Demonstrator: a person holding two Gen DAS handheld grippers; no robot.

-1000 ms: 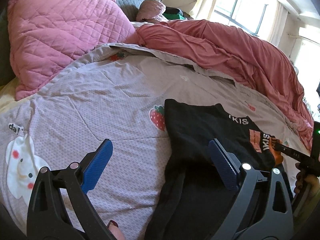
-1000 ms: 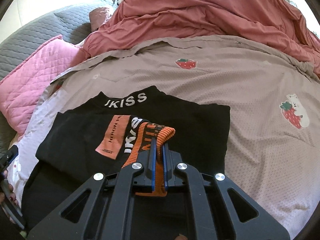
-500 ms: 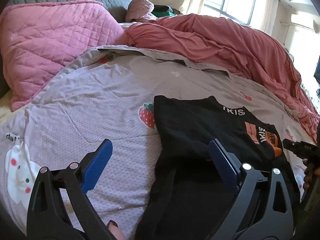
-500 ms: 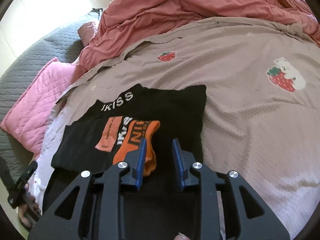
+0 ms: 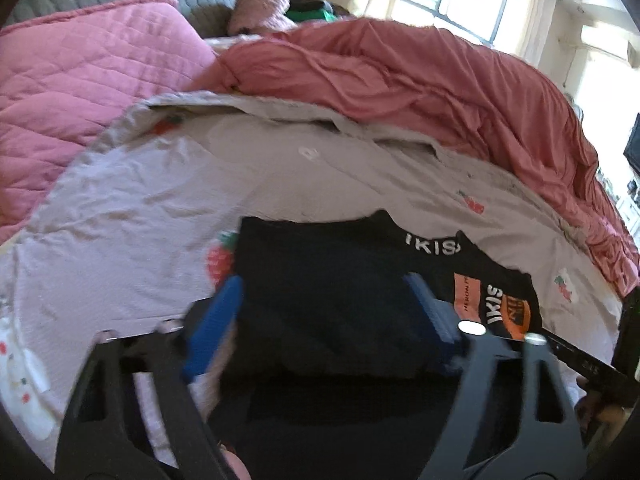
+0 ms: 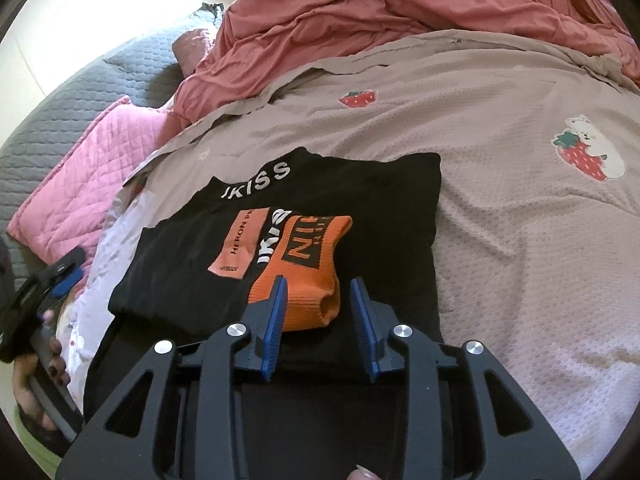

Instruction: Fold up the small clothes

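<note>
On the black shirt (image 6: pixel 360 204) lies the orange sock (image 6: pixel 308 264), long way near to far. Right gripper (image 6: pixel 320 312) is closest, jaws wide around its near end. Left gripper (image 5: pixel 324 320) gapes wide too.

Orange sock (image 6: pixel 308 268), black garment (image 6: pixel 380 196), strawberry-print sheet (image 6: pixel 520 240)

- A mauve strawberry-print coverlet (image 6: pixel 500 208) spreads over the bed
- A rumpled red duvet (image 5: pixel 420 92) lies along its far edge
- A pink quilted pillow (image 5: pixel 80 92) sits at the far left corner
- A window (image 5: pixel 452 8) behind
</note>
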